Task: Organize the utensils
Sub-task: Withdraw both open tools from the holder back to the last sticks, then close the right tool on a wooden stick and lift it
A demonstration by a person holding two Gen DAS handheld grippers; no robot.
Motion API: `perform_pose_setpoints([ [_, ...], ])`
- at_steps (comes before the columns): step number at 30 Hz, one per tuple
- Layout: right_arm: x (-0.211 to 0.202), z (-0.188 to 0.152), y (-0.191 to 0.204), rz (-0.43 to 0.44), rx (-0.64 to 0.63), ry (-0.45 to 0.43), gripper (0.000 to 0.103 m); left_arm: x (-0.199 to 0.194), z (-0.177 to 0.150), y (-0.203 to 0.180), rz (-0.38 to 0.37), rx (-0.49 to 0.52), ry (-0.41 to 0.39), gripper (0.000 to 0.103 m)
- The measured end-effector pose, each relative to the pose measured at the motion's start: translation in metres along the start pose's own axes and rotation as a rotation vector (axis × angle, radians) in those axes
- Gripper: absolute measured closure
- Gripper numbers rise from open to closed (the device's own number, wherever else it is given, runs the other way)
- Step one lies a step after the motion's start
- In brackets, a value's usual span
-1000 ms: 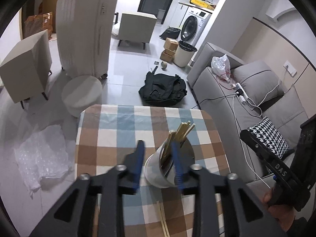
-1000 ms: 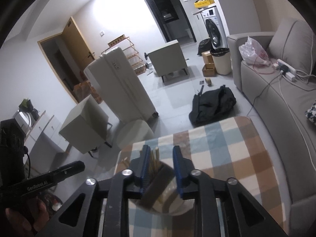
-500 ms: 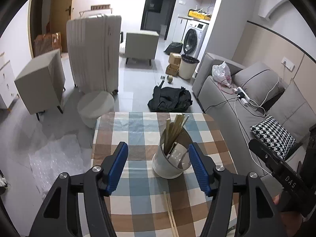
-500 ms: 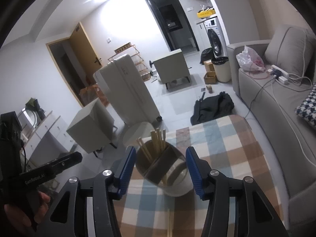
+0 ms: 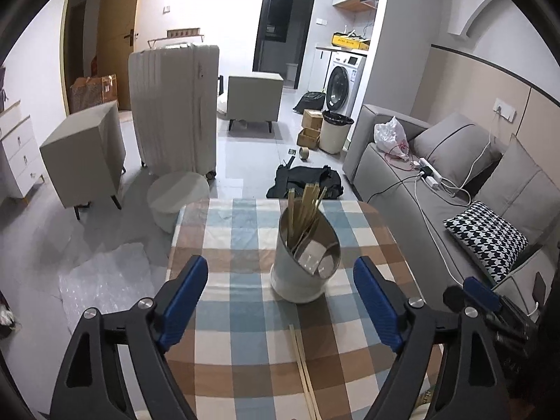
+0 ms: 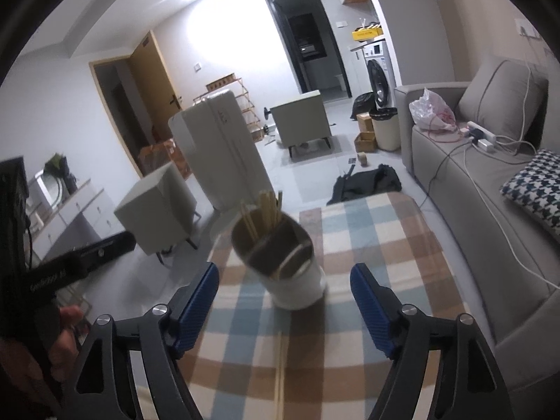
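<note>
A white utensil holder (image 5: 301, 269) with a divided metal inside stands on the checked tablecloth (image 5: 245, 318); several wooden chopsticks (image 5: 308, 206) stick up from its far compartment. It also shows in the right wrist view (image 6: 290, 266), chopsticks (image 6: 264, 210) upright in it. A loose pair of chopsticks (image 5: 303, 367) lies on the cloth nearer to me, also in the right wrist view (image 6: 280, 367). My left gripper (image 5: 280, 301) is open and empty, short of the holder. My right gripper (image 6: 284, 306) is open and empty, just before the holder.
A grey sofa (image 5: 437, 189) with a houndstooth cushion (image 5: 486, 234) runs along the table's right side. On the floor beyond are a black bag (image 5: 308, 182), a round stool (image 5: 176, 196), a white suitcase (image 5: 175, 108) and bubble wrap (image 5: 105, 280).
Both grippers were narrowly closed around the holder's rim area and have opened wide and drawn back toward me. The holder now stands free on the cloth.
</note>
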State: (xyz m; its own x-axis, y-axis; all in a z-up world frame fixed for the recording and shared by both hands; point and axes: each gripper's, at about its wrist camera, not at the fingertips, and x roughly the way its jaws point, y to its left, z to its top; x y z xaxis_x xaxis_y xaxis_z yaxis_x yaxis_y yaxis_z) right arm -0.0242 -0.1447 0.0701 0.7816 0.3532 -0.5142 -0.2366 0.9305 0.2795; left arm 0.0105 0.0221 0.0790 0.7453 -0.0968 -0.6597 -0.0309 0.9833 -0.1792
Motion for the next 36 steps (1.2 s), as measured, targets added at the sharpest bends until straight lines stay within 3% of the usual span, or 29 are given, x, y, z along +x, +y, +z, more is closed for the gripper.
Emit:
perform_pose_setpoints([
  [13,0.019,-0.053,0.005,-0.025,-0.116,0.11,0.008,0.03,-0.053,0.01,0.029,-0.061,0.086,0.021],
  [17,0.041,-0.068,0.001,-0.031,-0.104,0.183,0.008,0.047,-0.069,0.017,0.067,-0.049,0.125,0.021],
  [21,0.066,-0.081,-0.001,-0.004,-0.081,0.287,0.008,0.067,-0.076,0.033,0.071,-0.124,0.221,0.021],
  [25,0.091,-0.09,0.007,-0.03,-0.129,0.37,0.008,0.078,-0.078,0.044,0.085,-0.16,0.265,0.021],
  [28,0.118,-0.098,0.01,-0.036,-0.155,0.458,0.009,0.081,-0.078,0.05,0.092,-0.173,0.267,0.021],
  [36,0.185,-0.117,0.003,-0.08,-0.133,0.659,0.032,0.083,-0.07,0.068,0.09,-0.228,0.302,0.021],
])
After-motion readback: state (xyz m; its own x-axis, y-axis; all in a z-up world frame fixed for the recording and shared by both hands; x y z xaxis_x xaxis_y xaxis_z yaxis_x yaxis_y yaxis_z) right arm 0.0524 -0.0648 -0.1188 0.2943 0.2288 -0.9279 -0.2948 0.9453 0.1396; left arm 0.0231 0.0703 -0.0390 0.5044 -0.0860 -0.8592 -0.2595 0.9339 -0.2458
